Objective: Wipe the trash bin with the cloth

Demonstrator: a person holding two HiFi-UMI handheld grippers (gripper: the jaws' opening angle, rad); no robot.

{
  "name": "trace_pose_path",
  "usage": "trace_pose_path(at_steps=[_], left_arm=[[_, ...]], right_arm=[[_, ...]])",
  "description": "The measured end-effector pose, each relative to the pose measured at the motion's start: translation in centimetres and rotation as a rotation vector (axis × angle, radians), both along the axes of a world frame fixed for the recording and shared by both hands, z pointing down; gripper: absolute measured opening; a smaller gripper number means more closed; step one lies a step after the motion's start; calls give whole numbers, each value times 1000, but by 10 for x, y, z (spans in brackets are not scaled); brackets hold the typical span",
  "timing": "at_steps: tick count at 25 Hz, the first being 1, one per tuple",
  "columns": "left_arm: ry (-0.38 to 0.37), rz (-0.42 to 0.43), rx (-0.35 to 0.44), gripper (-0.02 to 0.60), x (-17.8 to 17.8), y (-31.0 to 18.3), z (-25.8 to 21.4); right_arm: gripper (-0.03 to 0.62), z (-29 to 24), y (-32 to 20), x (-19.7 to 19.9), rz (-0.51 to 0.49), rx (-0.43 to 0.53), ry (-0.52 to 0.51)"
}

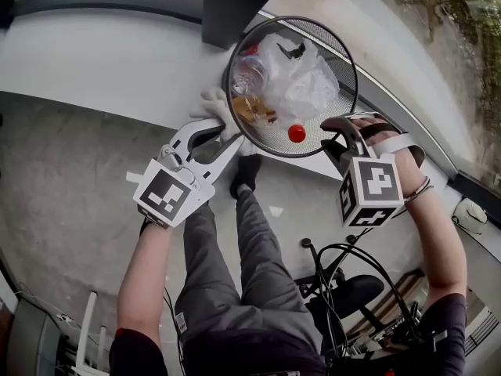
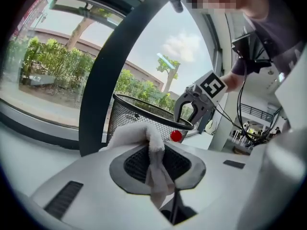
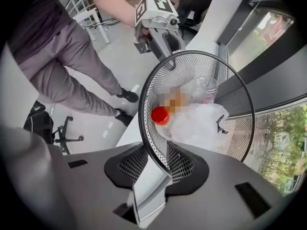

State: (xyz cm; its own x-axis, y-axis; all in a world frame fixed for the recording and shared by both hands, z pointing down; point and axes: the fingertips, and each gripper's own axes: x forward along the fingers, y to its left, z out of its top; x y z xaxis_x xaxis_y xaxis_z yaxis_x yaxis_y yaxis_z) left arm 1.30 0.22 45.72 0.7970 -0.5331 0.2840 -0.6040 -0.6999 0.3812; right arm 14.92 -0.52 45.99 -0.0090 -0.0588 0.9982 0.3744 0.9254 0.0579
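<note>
The black mesh trash bin (image 1: pixel 342 61) stands on a white ledge and holds a clear plastic bag (image 1: pixel 301 77), a bottle and a red cap (image 1: pixel 297 133). My left gripper (image 1: pixel 233 135) is shut on a white cloth (image 1: pixel 213 100), which rests against the bin's left rim. In the left gripper view the cloth (image 2: pixel 144 133) bulges out of the jaws, just in front of the bin (image 2: pixel 129 114). My right gripper (image 1: pixel 338 135) sits at the bin's right rim, pointing down. In the right gripper view the bin (image 3: pixel 230 123) has its rim between the open jaws, with a gap beside the mesh.
A dark pillar (image 1: pixel 235 6) rises just behind the bin, against a curved window frame. Below the ledge are the person's legs and a shoe (image 1: pixel 245 175), an office chair (image 1: pixel 348 292) with cables at the right, and grey floor (image 1: pixel 63 194) at the left.
</note>
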Motion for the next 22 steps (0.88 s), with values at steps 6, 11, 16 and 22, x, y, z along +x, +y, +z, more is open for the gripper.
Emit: trace_pose_path(at_steps=[6, 11, 16, 22], left_arm=[[-25, 147, 70, 54, 45, 25, -22], [-23, 261, 69, 54, 79, 54, -19], [-63, 279, 64, 54, 82, 64, -4], [-56, 90, 69, 54, 27, 28, -3]], right_arm=[[64, -16, 45, -30, 237, -167, -55], [58, -23, 47, -62, 437, -264, -160], [65, -36, 45, -64, 491, -307, -245], [146, -73, 16, -11, 241, -107, -175]])
